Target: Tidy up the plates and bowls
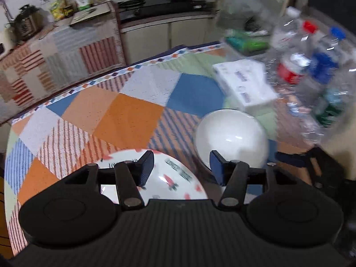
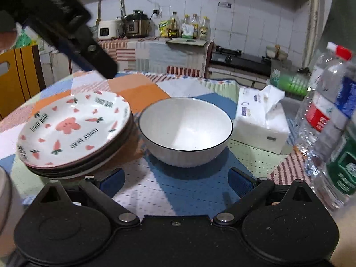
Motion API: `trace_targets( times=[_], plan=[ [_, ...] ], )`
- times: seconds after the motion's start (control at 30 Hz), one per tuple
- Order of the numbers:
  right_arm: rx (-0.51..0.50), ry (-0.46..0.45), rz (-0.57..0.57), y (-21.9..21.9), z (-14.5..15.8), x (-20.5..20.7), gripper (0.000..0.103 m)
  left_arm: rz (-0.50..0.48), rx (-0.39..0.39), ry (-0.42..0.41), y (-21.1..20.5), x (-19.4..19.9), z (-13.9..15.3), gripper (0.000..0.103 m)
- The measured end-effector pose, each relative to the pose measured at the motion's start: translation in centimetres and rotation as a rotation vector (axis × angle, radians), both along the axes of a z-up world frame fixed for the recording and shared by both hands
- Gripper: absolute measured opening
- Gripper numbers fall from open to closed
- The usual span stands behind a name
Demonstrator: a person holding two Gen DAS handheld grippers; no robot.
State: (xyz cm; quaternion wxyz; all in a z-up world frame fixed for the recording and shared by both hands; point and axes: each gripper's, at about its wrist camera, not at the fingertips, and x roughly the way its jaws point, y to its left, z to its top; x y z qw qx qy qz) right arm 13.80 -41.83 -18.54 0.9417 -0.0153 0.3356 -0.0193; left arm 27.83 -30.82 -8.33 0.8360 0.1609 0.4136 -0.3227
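The stack of plates (image 2: pixel 75 131), topped by a carrot-and-bear printed plate, sits ahead and to the left of the right hand-held gripper (image 2: pixel 176 180), whose jaws are spread wide with nothing between them. The stack looks tilted, its near edge seeming to stand off the patchwork-covered desk (image 2: pixel 189 191); whether anything props it there cannot be told. The white bowl (image 2: pixel 185 131) stands upright directly ahead of that hand-held gripper, just beside the stack, probably left within easy reach as the next piece to sort.

The left hand-held gripper (image 1: pixel 181 163) hovers above the printed plate (image 1: pixel 160 178) with its jaws parted and empty; the bowl lies ahead and to its right. The tissue box (image 2: pixel 260 124) and water bottles (image 2: pixel 329 115) crowd the far right, so the dishes likely gather on the freer left.
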Motion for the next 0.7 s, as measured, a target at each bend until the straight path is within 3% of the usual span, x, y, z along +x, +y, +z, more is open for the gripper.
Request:
trace_targets(
  times=[0.1,0.2,0.43,0.57,0.63,0.7],
  plan=[
    [-0.045,0.008,0.031,0.0,-0.6,1.2,0.100,0.038,0.004,0.007,-1.2,1.4,-1.9,0.052],
    [-0.010,0.022,0.030,-0.6,-1.2,2.4,0.100,0.053,-0.001,0.004,-2.0,2.2,-3.0,0.049],
    [-0.011,0.031,0.022,-1.1,-2.2,3.8,0.100,0.005,0.009,-0.002,-4.0,2.2,-4.3,0.029],
    [0.027,0.027,0.006,-1.4,-2.7,4.1,0.100,0.014,0.020,0.037,-4.9,2.4,-5.2,0.019],
    [0.018,0.027,0.003,-1.5,-2.6,4.2,0.100,0.017,0.030,0.062,-5.2,2.5,-5.7,0.007],
    [0.014,0.030,0.013,-1.4,-2.6,4.5,0.100,0.020,0.035,0.086,-5.2,2.6,-5.9,0.006]
  ],
)
